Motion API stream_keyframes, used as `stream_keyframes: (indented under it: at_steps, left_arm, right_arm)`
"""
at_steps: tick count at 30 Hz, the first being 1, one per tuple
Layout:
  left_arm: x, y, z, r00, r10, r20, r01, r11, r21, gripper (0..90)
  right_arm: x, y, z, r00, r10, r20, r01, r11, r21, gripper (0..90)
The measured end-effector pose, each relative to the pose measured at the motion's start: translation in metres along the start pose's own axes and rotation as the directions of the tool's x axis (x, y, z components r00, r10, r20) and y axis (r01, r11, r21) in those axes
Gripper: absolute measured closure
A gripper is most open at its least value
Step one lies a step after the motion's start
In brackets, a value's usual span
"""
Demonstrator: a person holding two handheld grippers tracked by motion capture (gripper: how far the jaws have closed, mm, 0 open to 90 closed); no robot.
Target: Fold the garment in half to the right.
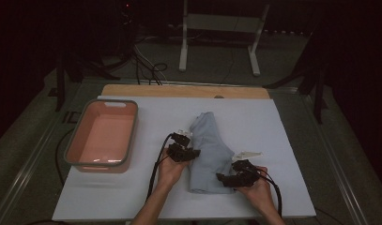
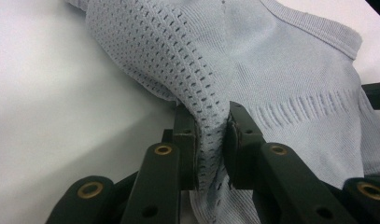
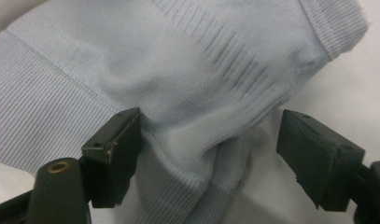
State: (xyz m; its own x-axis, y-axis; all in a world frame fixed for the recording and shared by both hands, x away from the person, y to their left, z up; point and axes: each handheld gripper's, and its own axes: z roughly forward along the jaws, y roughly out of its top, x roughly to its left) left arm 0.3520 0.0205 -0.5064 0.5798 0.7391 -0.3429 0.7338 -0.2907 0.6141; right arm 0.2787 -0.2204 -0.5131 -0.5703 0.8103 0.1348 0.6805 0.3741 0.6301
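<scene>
My left gripper [image 2: 210, 140] has its jaws clenched on a fold of the light blue knitted garment [image 2: 253, 70], pinching a ridge of the open-mesh part so that the cloth rises up between the two black pads. In the high view this left gripper [image 1: 183, 149] sits at the left edge of the garment [image 1: 208, 150], which lies crumpled in a long heap on the white table [image 1: 273, 136], a little right of the middle and running from the far side toward the near edge.

My right gripper [image 3: 208, 158] has its jaws spread wide apart, one on each side of a bunched hem of the garment [image 3: 178, 70]. The left jaw touches the cloth; the right one stands clear of it over bare table. They are not gripping anything. From above, the right gripper [image 1: 233, 176] is at the near right corner of the garment, with my right hand [image 1: 256, 190] behind it and my left hand [image 1: 171, 169] behind the other one.

A salmon-pink tub with a grey rim [image 1: 76, 136] stands on the left part of the table, well apart from the garment. A strip of wooden board [image 1: 179, 90] shows along the far edge of the table.
</scene>
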Motion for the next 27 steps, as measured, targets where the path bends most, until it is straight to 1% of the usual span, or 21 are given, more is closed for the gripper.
stream_keyframes:
  at_steps: [1,3,4,5,7,9,10,12,14,16,17,20,23,25,27]
  left_arm:
    - [0.000,0.000,0.000,1.0000,-0.001,0.001,0.001,1.0000,-0.001,77.7]
    - [0.000,0.000,-0.001,1.0000,0.001,0.003,-0.001,1.0000,0.000,77.7]
    - [0.000,0.000,-0.001,1.0000,0.001,0.003,-0.001,1.0000,0.000,77.6]
    - [0.001,-0.001,-0.001,1.0000,0.001,0.006,-0.001,1.0000,0.001,77.6]
    - [0.001,-0.001,-0.001,1.0000,0.001,0.007,-0.001,1.0000,0.001,77.6]
    - [0.001,-0.001,-0.001,1.0000,-0.001,0.008,0.001,1.0000,0.000,77.6]
    - [0.001,-0.001,-0.001,1.0000,-0.002,0.009,0.002,1.0000,0.000,77.5]
    - [0.002,-0.001,-0.001,1.0000,-0.002,0.010,0.002,1.0000,0.000,77.6]
    - [0.002,-0.002,-0.001,0.9999,-0.002,0.010,0.002,1.0000,0.000,77.5]
    - [0.001,-0.001,-0.001,1.0000,-0.002,0.009,0.002,1.0000,0.000,77.5]
    - [0.001,-0.001,-0.001,1.0000,0.000,0.008,0.000,1.0000,0.001,77.5]
    - [0.001,-0.002,0.000,1.0000,0.001,0.007,-0.001,1.0000,0.003,77.6]
    - [0.001,-0.002,0.000,1.0000,0.004,0.006,-0.004,1.0000,0.006,77.7]
    - [0.000,-0.002,0.000,1.0000,0.006,0.005,-0.006,1.0000,0.007,77.8]
    - [0.000,-0.002,-0.001,0.9999,0.010,0.006,-0.011,0.9999,0.011,77.9]
  right_arm:
    - [0.000,0.000,0.001,1.0000,-0.002,-0.002,0.002,1.000,0.005,25.8]
    - [0.002,-0.001,0.001,1.0000,0.009,-0.001,-0.009,1.000,0.019,29.1]
    - [0.002,-0.001,0.001,1.0000,0.009,-0.001,-0.009,1.000,0.019,29.1]
    - [0.002,-0.001,0.000,0.9997,0.023,-0.013,-0.023,0.999,0.026,34.3]
    - [0.002,-0.001,-0.001,0.9995,0.027,-0.012,-0.027,0.999,0.027,35.4]
    - [0.002,-0.001,-0.002,0.9986,0.050,-0.016,-0.049,0.998,0.031,38.0]
    - [0.001,-0.001,-0.002,0.9986,0.050,-0.019,-0.049,0.998,0.035,40.8]
    - [-0.001,-0.001,-0.004,0.9971,0.068,-0.034,-0.067,0.997,0.040,45.4]
    - [-0.003,-0.001,-0.004,0.9960,0.080,-0.039,-0.078,0.996,0.043,50.2]
    - [-0.005,-0.001,-0.005,0.9932,0.104,-0.051,-0.101,0.993,0.053,53.7]
    - [-0.007,-0.001,-0.005,0.9930,0.106,-0.052,-0.103,0.993,0.056,55.2]
    - [-0.008,0.000,-0.005,0.9854,0.148,-0.084,-0.142,0.987,0.073,62.7]
    - [-0.007,0.001,-0.004,0.9818,0.169,-0.088,-0.162,0.984,0.078,67.7]
    - [-0.007,0.000,-0.003,0.9772,0.186,-0.102,-0.179,0.981,0.079,73.2]
    - [-0.006,0.000,-0.003,0.9736,0.199,-0.111,-0.191,0.978,0.085,75.9]
